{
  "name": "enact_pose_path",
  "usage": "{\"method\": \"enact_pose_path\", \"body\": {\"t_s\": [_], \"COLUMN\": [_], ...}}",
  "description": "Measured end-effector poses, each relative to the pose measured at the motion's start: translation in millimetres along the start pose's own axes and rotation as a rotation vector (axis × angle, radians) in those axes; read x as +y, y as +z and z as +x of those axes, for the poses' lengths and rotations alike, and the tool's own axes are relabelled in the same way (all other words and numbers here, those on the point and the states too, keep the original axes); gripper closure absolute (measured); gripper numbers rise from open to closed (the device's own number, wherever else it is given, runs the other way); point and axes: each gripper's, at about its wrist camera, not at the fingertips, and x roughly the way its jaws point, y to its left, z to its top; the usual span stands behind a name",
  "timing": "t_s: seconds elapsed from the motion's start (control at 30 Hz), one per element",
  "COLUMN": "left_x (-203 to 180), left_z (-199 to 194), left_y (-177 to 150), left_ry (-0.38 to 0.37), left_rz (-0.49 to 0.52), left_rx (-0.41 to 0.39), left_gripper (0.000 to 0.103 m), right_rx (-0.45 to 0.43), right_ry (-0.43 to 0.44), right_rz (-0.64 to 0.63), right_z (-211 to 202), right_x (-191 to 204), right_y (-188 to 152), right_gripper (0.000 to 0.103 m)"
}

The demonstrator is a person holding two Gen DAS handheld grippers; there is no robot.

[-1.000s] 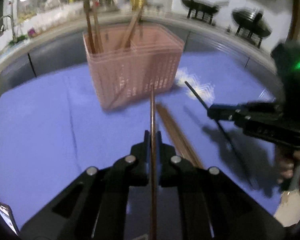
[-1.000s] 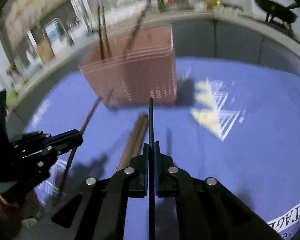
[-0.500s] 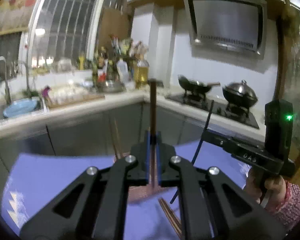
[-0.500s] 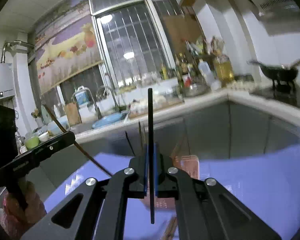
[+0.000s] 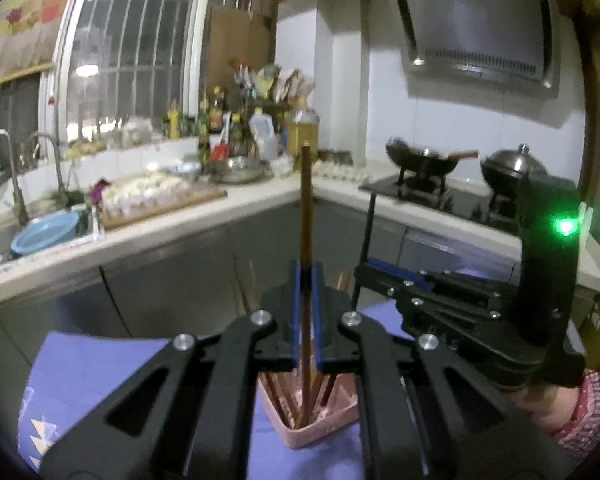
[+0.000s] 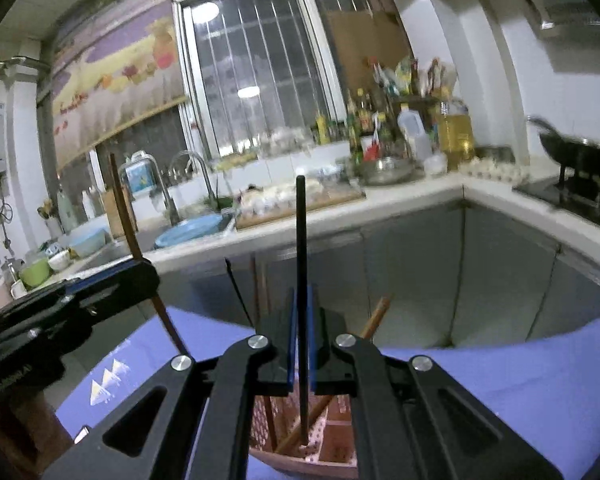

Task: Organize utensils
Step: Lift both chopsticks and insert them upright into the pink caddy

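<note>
My left gripper [image 5: 306, 280] is shut on a brown chopstick [image 5: 305, 208], held upright with its lower end inside the pink basket [image 5: 320, 428] below. My right gripper [image 6: 300, 304] is shut on a black chopstick [image 6: 301, 240], also upright, its lower tip down in the same pink basket [image 6: 332, 440]. Several brown chopsticks stand in the basket. The right gripper [image 5: 364, 276] with its black chopstick shows at the right of the left wrist view. The left gripper [image 6: 140, 268] with its brown chopstick shows at the left of the right wrist view.
The basket stands on a blue cloth [image 6: 500, 372] over the table. Behind are grey cabinets, a counter [image 5: 180, 216] with a sink, a blue bowl [image 5: 44, 232], bottles, and a stove with a wok [image 5: 424, 160]. The person's hand is at lower right [image 5: 560, 408].
Both grippers have lifted from the table and tilted their chopsticks upright over the pink basket; the views swung from the blue cloth up to the kitchen counter, and the chopstick ends went into the basket.
</note>
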Motion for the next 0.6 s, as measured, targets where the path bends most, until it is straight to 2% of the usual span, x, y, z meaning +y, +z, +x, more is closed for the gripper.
{"method": "enact_pose_path", "body": {"t_s": [0.27,0.5,0.6], "left_x": [10.1,6.4,9.4], "left_z": [39.9,44.4,41.8], "left_y": [-40.8,-54.7,-54.8], "left_ry": [0.029,0.065,0.083], "left_rz": [-0.035,-0.028,-0.052], "left_rx": [0.117,0.141,0.161], "left_gripper": [0.098,0.098,0.089], "right_rx": [0.091,0.103,0.112], "right_ry": [-0.011,-0.019,-0.015], "right_rz": [0.004,0.01,0.039], "right_z": [14.9,14.4,13.0], "right_x": [6.2,12.0,9.2], "right_y": [-27.8,-38.4,-37.5], "right_gripper": [0.098,0.098,0.097]}}
